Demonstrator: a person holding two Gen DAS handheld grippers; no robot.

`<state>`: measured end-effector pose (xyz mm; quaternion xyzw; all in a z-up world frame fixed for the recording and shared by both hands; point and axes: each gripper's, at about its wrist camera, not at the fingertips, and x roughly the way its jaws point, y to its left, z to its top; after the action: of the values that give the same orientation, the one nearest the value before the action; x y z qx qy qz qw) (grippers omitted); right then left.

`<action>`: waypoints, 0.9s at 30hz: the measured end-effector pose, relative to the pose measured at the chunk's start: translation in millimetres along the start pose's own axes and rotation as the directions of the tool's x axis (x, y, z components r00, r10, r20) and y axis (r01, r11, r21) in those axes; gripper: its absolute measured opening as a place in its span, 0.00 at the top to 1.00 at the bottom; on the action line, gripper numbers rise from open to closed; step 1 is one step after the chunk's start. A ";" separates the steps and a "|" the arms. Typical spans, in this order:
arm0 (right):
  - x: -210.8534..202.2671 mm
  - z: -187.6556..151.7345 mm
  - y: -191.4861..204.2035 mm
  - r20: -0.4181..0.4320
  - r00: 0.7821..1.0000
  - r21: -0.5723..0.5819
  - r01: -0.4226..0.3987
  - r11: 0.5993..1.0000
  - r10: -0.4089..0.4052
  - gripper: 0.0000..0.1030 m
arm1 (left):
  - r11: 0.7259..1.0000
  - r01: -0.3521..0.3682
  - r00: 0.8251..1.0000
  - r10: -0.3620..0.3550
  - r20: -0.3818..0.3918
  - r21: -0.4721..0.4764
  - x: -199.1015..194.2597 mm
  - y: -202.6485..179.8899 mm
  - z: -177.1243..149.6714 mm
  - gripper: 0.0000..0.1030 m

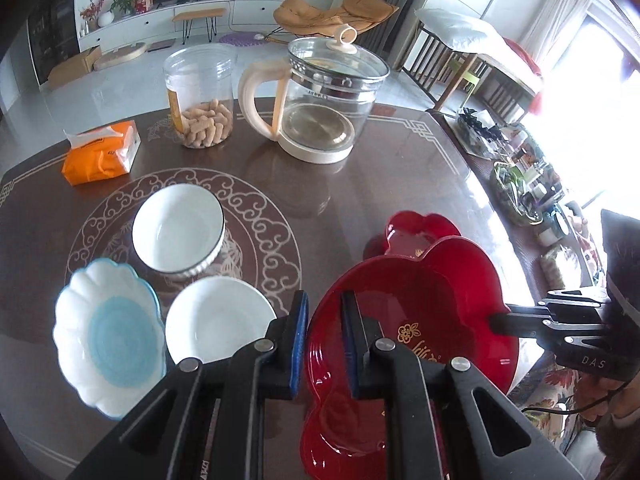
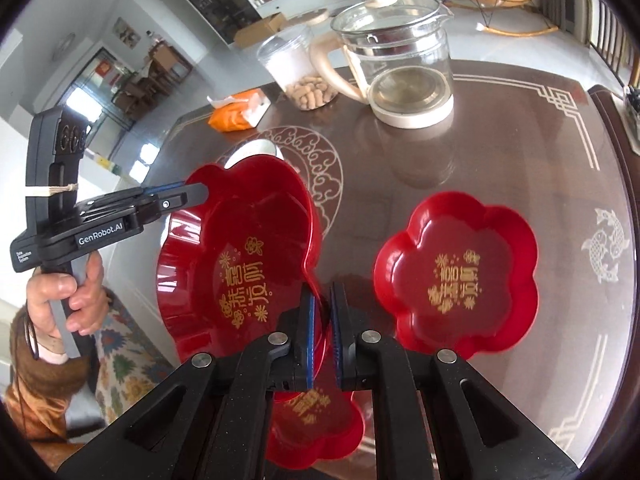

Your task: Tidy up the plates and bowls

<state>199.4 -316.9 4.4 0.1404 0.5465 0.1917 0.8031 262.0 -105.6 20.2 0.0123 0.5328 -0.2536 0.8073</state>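
Observation:
A large red flower-shaped plate (image 2: 240,248) with gold lettering hangs tilted above the brown table (image 2: 500,140), held from both sides. My left gripper (image 1: 324,332) is shut on its one rim and shows in the right wrist view (image 2: 200,196). At the opposite rim my right gripper (image 2: 322,320) is shut, seen from the left wrist (image 1: 494,324). A second red plate (image 2: 456,276) lies on the table to the right, and a third (image 2: 316,428) lies beneath my right gripper. Left of the held plate (image 1: 420,300) stand a white bowl (image 1: 178,228), a white shallow dish (image 1: 220,320) and a blue-centred scalloped bowl (image 1: 108,336).
At the table's far side stand a glass kettle (image 1: 320,92), a clear jar of snacks (image 1: 202,96) and an orange tissue pack (image 1: 102,152). A cluttered side shelf (image 1: 520,168) runs along the right edge. A person's hand (image 2: 68,296) holds the left gripper's handle.

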 end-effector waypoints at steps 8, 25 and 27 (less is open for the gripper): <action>7.7 -71.9 -0.7 -0.057 0.998 0.039 0.003 0.999 -0.001 0.91 | 0.999 0.028 0.998 -0.029 -0.046 -0.031 24.5 -7.1 -60.6 0.85; 38.5 -130.1 -38.5 -0.047 0.997 0.143 0.075 0.987 -0.068 0.91 | 0.998 -0.034 0.997 0.037 -0.064 0.048 72.3 -33.8 -102.0 0.84; 39.8 -129.7 -39.9 -0.046 0.995 0.136 0.090 0.987 -0.084 0.90 | 0.998 -0.038 0.997 0.042 -0.067 0.054 73.6 -33.5 -105.5 0.84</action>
<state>97.9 -331.9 -92.9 0.1676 0.5802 0.1211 0.7878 180.1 -133.4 -80.8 0.0531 0.5528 -0.2507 0.7929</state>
